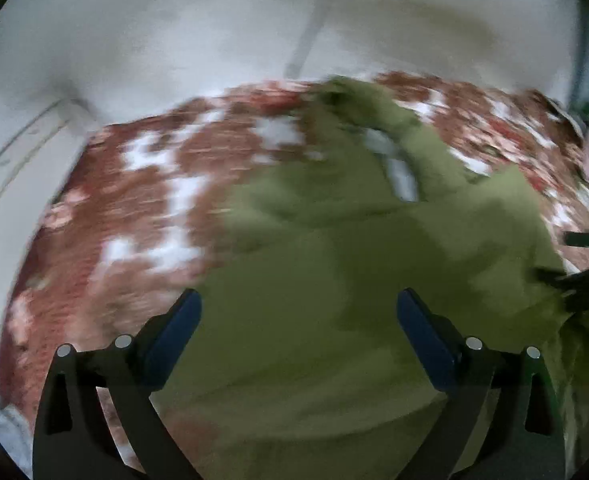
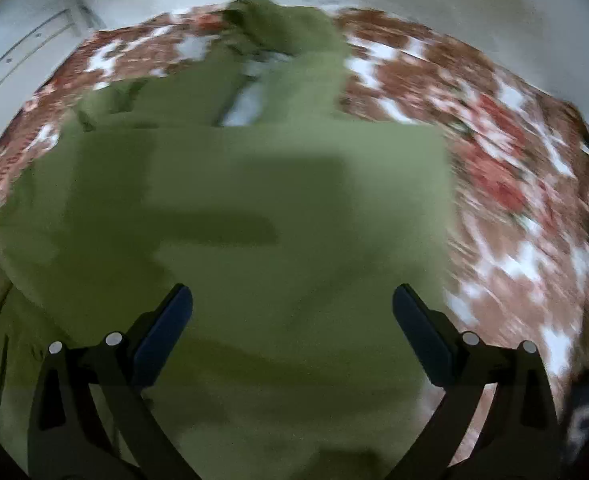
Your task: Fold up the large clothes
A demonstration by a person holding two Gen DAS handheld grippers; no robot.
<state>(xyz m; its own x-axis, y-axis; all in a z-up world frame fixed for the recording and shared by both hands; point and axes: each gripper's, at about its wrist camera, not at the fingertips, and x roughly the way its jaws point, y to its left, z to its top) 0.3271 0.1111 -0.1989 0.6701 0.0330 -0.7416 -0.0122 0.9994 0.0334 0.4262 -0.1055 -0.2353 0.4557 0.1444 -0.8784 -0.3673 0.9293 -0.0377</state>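
Note:
An olive-green garment (image 1: pixel 334 280) lies spread on a red and white patterned bedspread (image 1: pixel 134 208); a pale lining patch shows near its far end. My left gripper (image 1: pixel 298 312) is open and empty above the near part of the garment. In the right wrist view the same garment (image 2: pixel 254 208) fills the middle, with a straight folded edge on its right side. My right gripper (image 2: pixel 292 308) is open and empty above it. The right gripper's dark fingers (image 1: pixel 582 276) show at the right edge of the left wrist view. Both views are motion-blurred.
The bedspread (image 2: pixel 514 200) extends right of the garment. A pale floor or wall (image 1: pixel 174 32) lies beyond the bed. A dark object (image 2: pixel 582 412) sits at the lower right edge of the right wrist view.

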